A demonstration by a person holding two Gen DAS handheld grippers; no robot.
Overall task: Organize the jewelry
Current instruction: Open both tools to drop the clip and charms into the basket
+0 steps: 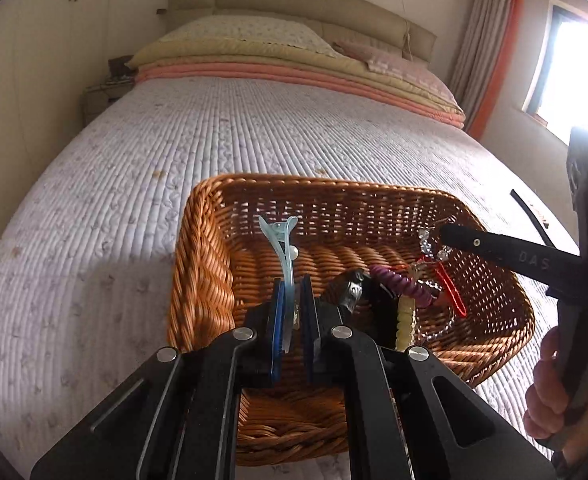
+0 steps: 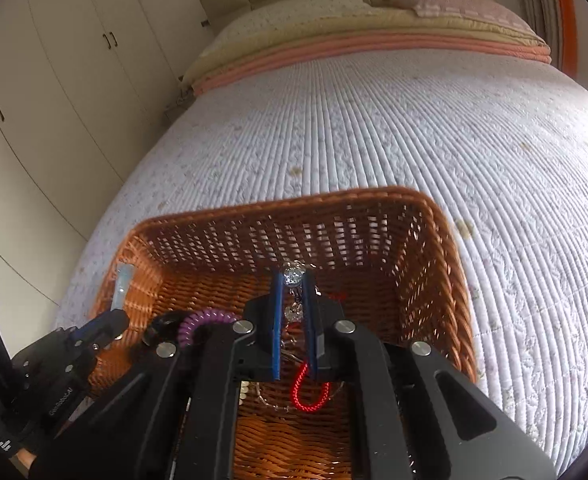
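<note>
The drop-off step is judged to be in hand: both held pieces are poised over the wicker basket, which sits on the quilted bed. A pale blue hair clip is pinched between the pressed-together pads of the left gripper, its forked end standing up above the basket's left half. A crystal-bead trinket with a red cord loop is pinched by the right gripper, held over the basket's middle with the loop dangling below the jaws. For the next move, it is judged that each gripper should be lowered a little further inside the basket walls and then spread, so that the pieces are let fall on the woven floor and not on the rim or the quilt; the dangling cord may be caught on the pads if the jaws are opened only slightly. Counted: one basket; two grippers, both closed on a piece; one hair clip; one beaded trinket. Already lying in the basket are one purple coil tie, one cream coil tie, and one dark item whose kind cannot be told. A thin silvery chain also seems to lie near the basket's right wall, though it is too fine to be counted surely.
</note>
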